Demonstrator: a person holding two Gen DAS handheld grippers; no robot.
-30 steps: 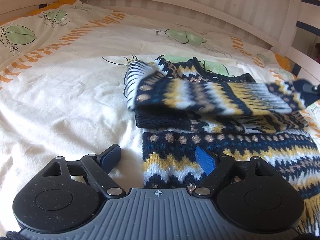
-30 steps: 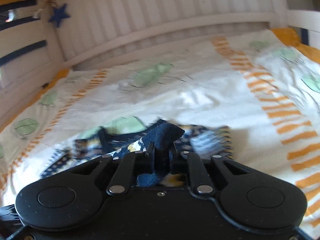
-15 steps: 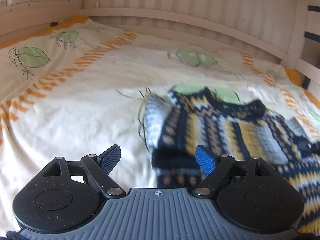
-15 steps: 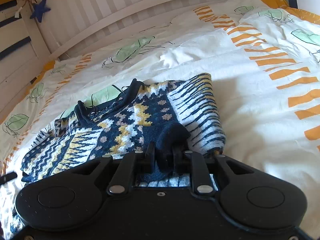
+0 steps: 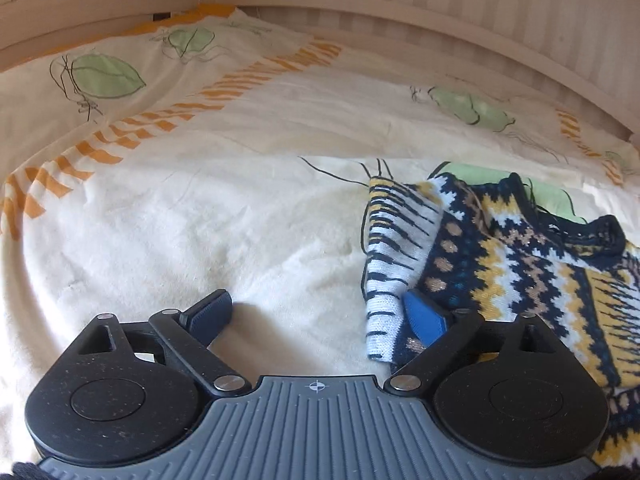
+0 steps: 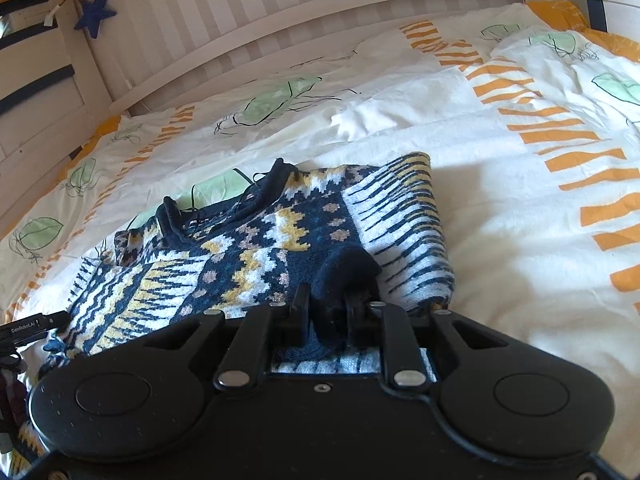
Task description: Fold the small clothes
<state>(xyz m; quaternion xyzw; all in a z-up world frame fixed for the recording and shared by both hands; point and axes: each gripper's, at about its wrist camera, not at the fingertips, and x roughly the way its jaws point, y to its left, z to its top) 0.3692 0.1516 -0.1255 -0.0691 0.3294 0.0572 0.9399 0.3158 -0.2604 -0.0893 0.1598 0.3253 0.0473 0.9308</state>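
A small knitted sweater (image 5: 520, 264) in navy, yellow and white zigzag bands lies on the bed, with a sleeve folded across its body. My left gripper (image 5: 318, 314) is open and empty, low over the sheet at the sweater's left edge; its right finger pad (image 5: 424, 320) touches the striped sleeve. In the right wrist view the sweater (image 6: 256, 240) lies ahead and to the left. My right gripper (image 6: 326, 312) is shut on the navy sleeve cuff (image 6: 344, 268), held just over the sweater's body.
The bed has a cream duvet (image 5: 200, 220) with orange stripes and green leaf prints. White slatted rails (image 6: 280, 8) close the far side and both ends. A blue star (image 6: 94, 12) hangs on the rail at the left.
My right gripper has carried the sleeve cuff across and lowered it onto the sweater's body. My left gripper has swung left, so the sweater now sits at its right.
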